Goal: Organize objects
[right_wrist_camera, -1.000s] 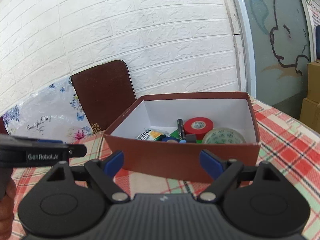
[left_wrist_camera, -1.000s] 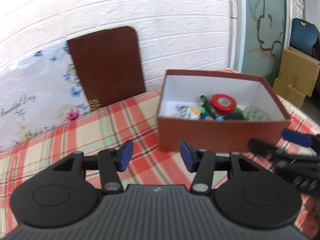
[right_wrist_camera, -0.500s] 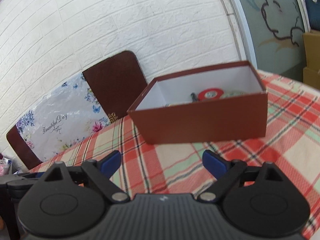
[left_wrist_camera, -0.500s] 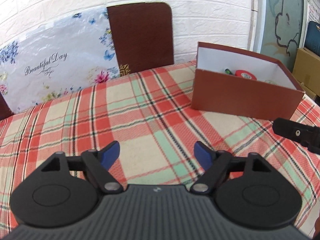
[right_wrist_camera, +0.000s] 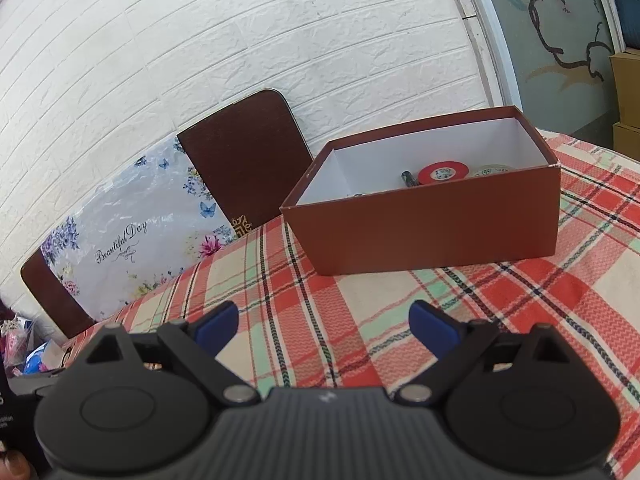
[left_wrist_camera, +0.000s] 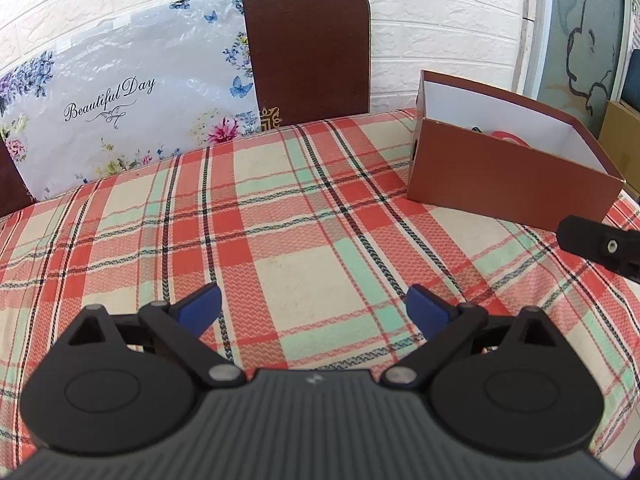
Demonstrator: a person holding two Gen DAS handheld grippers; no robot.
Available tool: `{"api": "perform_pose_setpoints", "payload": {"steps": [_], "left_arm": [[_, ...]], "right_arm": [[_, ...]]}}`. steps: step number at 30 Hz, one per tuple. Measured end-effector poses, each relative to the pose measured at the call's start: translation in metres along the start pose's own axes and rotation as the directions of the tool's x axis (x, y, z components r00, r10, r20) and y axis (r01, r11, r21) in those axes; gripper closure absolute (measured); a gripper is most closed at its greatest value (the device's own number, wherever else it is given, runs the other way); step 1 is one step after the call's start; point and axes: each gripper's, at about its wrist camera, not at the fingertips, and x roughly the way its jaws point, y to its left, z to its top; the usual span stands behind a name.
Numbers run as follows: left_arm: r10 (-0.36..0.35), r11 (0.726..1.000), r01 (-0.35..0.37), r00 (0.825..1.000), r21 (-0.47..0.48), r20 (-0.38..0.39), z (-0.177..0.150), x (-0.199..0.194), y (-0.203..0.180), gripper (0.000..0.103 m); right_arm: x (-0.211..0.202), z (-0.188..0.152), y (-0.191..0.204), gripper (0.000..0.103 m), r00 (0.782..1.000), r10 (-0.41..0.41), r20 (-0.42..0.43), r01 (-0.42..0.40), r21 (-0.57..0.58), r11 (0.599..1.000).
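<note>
– Surface covering? 
– Red, cream and green plaid tablecloth [left_wrist_camera: 304,216].
– Behind it? 
– White brick wall [right_wrist_camera: 248,40]; dark brown board [left_wrist_camera: 308,52] leaning upright; floral "Beautiful Day" panel [left_wrist_camera: 120,100] beside it.
– Far right? 
– Cardboard cartons [right_wrist_camera: 626,92].

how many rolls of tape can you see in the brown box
2: a red roll mid-box and a pale roll right beside it, toward the box's right end. The near wall may hide more.
</note>
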Motion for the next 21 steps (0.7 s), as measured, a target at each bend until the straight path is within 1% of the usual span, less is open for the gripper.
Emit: {"api": "perform_pose_setpoints", "payload": {"steps": [4, 6, 9, 11, 16, 21], "left_arm": [[-0.009, 1.0, 0.009, 1.0, -0.013, -0.001, 0.0, 0.001, 0.002, 0.001], [-0.013, 1.0, 0.013, 1.0, -0.025, -0.002, 0.0, 0.0, 0.004, 0.0], [0.013, 1.0, -0.013, 1.0, -0.028, 0.008, -0.001, -0.005, 0.008, 0.0], [0.027, 0.999, -0.026, 0.999, -0.04, 0.03, -0.003, -0.011, 0.014, 0.0], [0.054, 0.994, -0.05, 0.998, -0.094, 0.039, -0.005, -0.018, 0.029, 0.0], [0.075, 0.992, -0.07, 0.996, -0.106, 0.048, -0.004, -0.018, 0.032, 0.0]], "right_arm": [[0.0, -0.002, 0.002, 0.007, 1.0, -0.007, 0.001, 0.007, 0.0, 1.0], [-0.001, -0.003, 0.003, 0.006, 1.0, -0.013, 0.019, 0.014, -0.006, 1.0], [0.0, -0.004, 0.003, 0.006, 0.998, -0.037, 0.045, 0.038, -0.014, 0.999], [0.003, -0.003, 0.003, 0.006, 0.998, -0.045, 0.053, 0.046, -0.014, 0.999], [0.009, -0.002, 0.008, 0.005, 0.998, -0.027, 0.053, 0.029, -0.028, 0.999], [0.01, -0.005, 0.017, 0.0, 0.999, 0.006, 0.041, -0.004, -0.059, 0.998]]}}
